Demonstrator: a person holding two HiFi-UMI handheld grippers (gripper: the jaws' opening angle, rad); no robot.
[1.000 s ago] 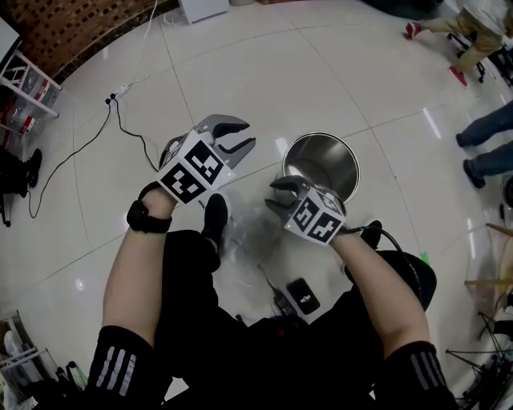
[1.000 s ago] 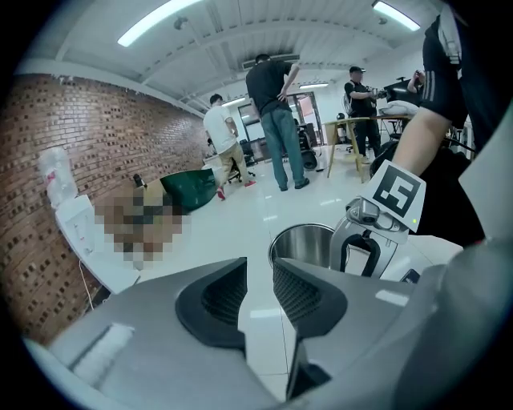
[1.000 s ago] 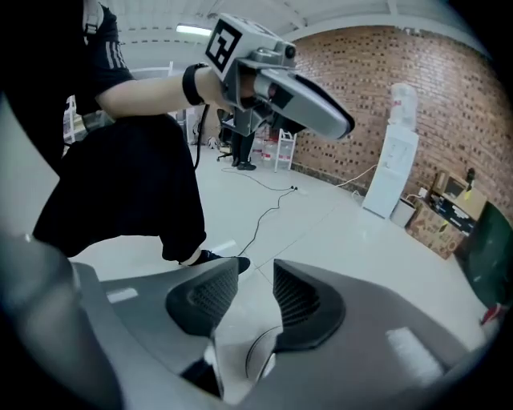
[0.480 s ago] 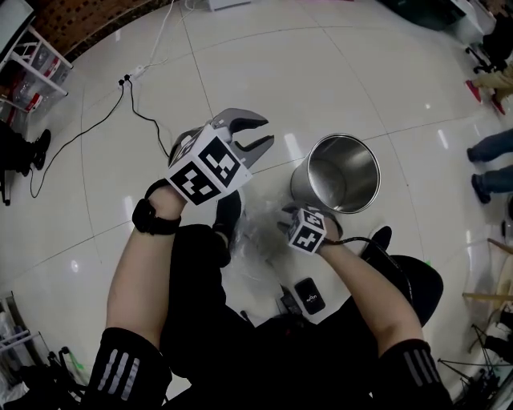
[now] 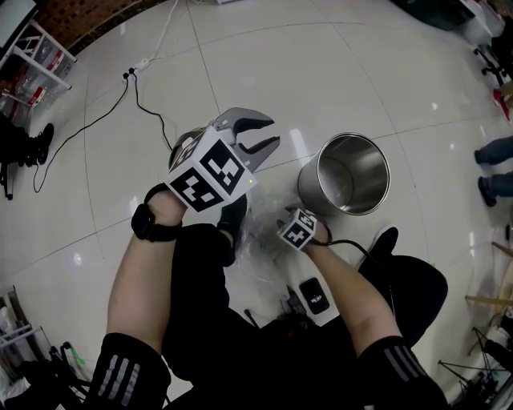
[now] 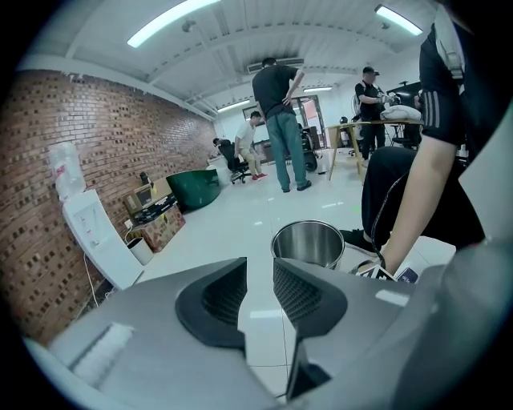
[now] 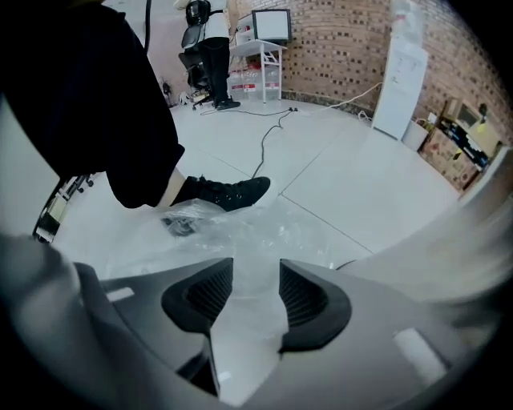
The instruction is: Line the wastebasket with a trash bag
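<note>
Overall light: the room is evenly and brightly lit, with no dim corners
Source: light is given by long ceiling strips [image 6: 172, 22], seen in the left gripper view
Glare: small white reflections are scattered over the glossy floor [image 5: 337, 72]; a sheen is thrown off the wastebasket [image 5: 311, 186]
Shadows: only soft, faint shadows are cast
Distortion: straight floor joints are bent by the wide lenses; both gripper views are ringed with black
Focus: the nearest foreground is rendered soft in both gripper views; the right gripper view's right edge is smeared
Trash bag [image 7: 240, 232]: its clear film is picked out by pale highlights
</note>
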